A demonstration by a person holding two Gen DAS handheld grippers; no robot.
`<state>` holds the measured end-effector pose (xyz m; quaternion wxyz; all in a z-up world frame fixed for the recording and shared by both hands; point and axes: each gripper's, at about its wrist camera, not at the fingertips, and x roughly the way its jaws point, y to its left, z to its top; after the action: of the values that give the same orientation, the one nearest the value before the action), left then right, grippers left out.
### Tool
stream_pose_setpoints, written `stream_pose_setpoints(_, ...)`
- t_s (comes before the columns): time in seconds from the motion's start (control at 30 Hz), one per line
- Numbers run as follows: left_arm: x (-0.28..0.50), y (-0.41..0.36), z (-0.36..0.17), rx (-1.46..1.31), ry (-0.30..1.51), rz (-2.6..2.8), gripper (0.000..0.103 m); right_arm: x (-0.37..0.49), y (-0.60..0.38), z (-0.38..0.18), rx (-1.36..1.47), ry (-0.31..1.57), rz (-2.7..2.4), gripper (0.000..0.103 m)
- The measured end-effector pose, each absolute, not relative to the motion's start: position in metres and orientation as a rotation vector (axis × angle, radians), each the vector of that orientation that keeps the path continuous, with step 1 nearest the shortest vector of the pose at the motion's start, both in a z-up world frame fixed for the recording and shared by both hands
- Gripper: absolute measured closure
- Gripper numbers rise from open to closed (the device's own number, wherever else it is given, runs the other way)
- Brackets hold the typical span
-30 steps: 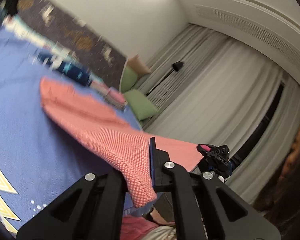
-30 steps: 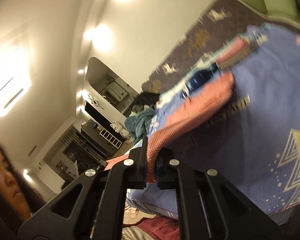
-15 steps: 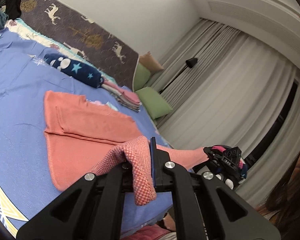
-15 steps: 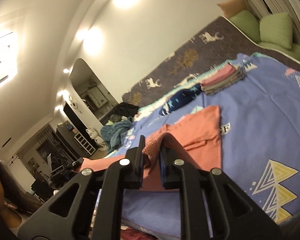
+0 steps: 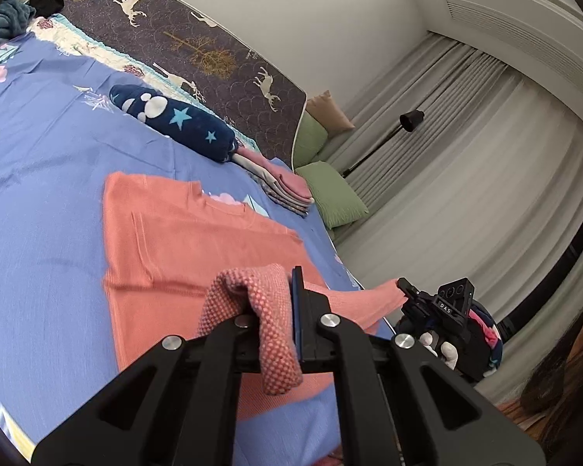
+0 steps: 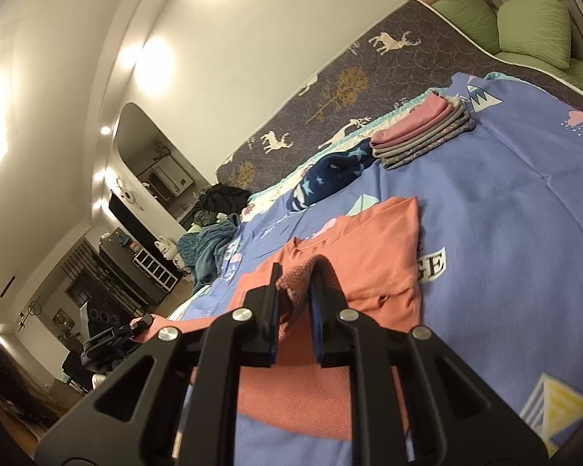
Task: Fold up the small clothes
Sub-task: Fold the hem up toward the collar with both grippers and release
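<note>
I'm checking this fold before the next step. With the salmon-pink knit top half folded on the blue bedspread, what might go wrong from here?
The right gripper stands slightly open with the salmon-pink knit top loose between its fingers, while the left gripper is clamped on its corner. One side may drop first and the folded edge land skewed.

The near hem lies close to the edge of the blue bedspread; loose fabric may slip off it.

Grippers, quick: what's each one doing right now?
Left gripper: shut on the coral shirt hem.
Right gripper: jaws slightly apart, shirt fabric between them; grip cannot be told.
</note>
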<state>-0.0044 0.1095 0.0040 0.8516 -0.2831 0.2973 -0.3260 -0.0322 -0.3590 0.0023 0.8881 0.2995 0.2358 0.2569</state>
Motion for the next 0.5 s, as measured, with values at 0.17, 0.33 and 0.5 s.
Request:
stream_pose_setpoints(0.17, 0.047, 0.106, 0.010, -0.605, 0.605, -0.663, 0.100, 0.001, -0.362, 0.006, 0.624, 0.498, 0.502, 0.089)
stream_pose_setpoints(0.33, 0.107, 0.100, 0.006, -0.594, 0.623, -0.635, 0.100, 0.053, -0.358, 0.012, 0.574, 0.552, 0.404, 0.089)
stream_pose_setpoints(0.5, 0.173, 0.095, -0.027, -0.551, 0.728, -0.553, 0.093, 0.114, -0.352, -0.001, 0.531, 0.588, 0.332, 0.087)
